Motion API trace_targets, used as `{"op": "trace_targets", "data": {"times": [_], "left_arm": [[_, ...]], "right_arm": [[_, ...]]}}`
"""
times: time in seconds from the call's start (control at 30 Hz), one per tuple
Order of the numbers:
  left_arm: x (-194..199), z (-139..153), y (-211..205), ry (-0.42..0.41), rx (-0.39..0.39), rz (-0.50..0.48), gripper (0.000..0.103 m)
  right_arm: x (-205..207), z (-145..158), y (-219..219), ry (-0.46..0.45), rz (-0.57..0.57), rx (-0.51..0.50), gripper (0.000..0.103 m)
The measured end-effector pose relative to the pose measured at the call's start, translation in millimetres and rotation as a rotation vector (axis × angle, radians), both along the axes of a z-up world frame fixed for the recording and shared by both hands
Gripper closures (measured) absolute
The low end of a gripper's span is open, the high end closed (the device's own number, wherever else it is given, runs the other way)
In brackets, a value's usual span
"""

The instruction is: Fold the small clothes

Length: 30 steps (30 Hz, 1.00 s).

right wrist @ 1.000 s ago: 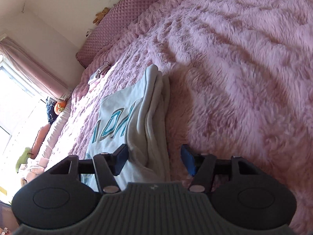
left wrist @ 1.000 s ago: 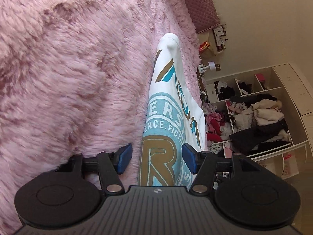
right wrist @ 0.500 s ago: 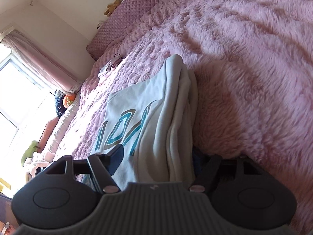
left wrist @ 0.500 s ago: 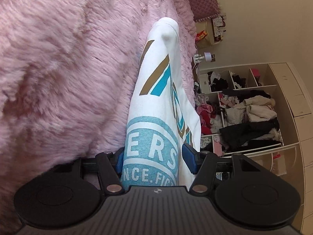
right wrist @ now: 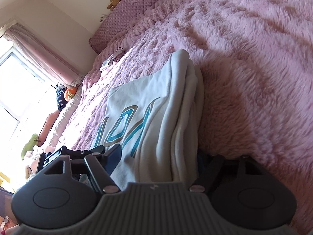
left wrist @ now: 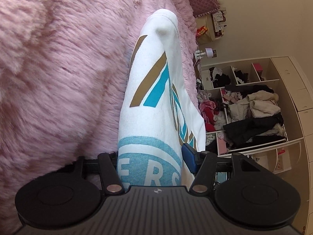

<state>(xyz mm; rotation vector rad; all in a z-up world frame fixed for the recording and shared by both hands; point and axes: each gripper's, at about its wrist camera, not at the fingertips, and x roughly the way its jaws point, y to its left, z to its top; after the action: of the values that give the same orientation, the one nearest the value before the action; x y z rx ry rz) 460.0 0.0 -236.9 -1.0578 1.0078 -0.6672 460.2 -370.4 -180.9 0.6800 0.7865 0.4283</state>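
Folded white sweatshirt with teal-and-tan print (left wrist: pixel 156 101) lies on fluffy pink bedspread (left wrist: pixel 58 68), near bed edge.
Left gripper (left wrist: pixel 150 157) straddles one end; whether pads press cloth, cannot tell.
Right gripper (right wrist: pixel 158 156) straddles stacked fold edge; jaws just opening wider, cloth between, not pinched.
Likely setup for lifting both ends together.
Cluttered cream shelf unit (left wrist: pixel 254 107) beyond bed; nothing blocks.

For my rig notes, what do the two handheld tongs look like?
Both match: the left tongs and right tongs have a ribbed dark grey body, two round black discs, black linkage arms with silver rivets, and blue pads. No cables, sleeves or hands show.
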Motion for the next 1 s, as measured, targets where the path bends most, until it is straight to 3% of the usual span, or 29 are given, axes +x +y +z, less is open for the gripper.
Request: {"op": "trace_targets", "data": {"times": [0.1,0.17,0.4,0.43,0.57,0.63,0.83,1.0], "left_arm": [[2,0,-1,-0.003,0.017,-0.005,0.044],[0,0,0,-0.007,0.035,-0.004,0.05],[-3,7,-2,-0.017,0.058,-0.002,0.052],[-2,9,-4,-0.022,0.069,-0.003,0.057],[-7,30,-11,-0.083,0.135,-0.013,0.059],[-12,44,-13,-0.128,0.148,-0.015,0.066],[-34,93,-5,-0.219,0.124,-0.002,0.067],[-61,143,28,-0.27,0.111,0.018,0.067]], "right_arm": [[1,1,0,0.005,-0.005,-0.004,0.032],[1,2,2,0.013,-0.013,-0.024,0.043],[2,7,10,0.036,-0.046,-0.071,0.061],[2,8,11,0.039,-0.058,-0.074,0.066],[-1,16,15,0.051,-0.106,-0.075,0.077],[-5,27,18,0.045,-0.125,-0.092,0.079],[-23,79,29,-0.009,-0.144,-0.092,0.082],[-46,138,52,-0.074,-0.111,-0.06,0.082]]}}
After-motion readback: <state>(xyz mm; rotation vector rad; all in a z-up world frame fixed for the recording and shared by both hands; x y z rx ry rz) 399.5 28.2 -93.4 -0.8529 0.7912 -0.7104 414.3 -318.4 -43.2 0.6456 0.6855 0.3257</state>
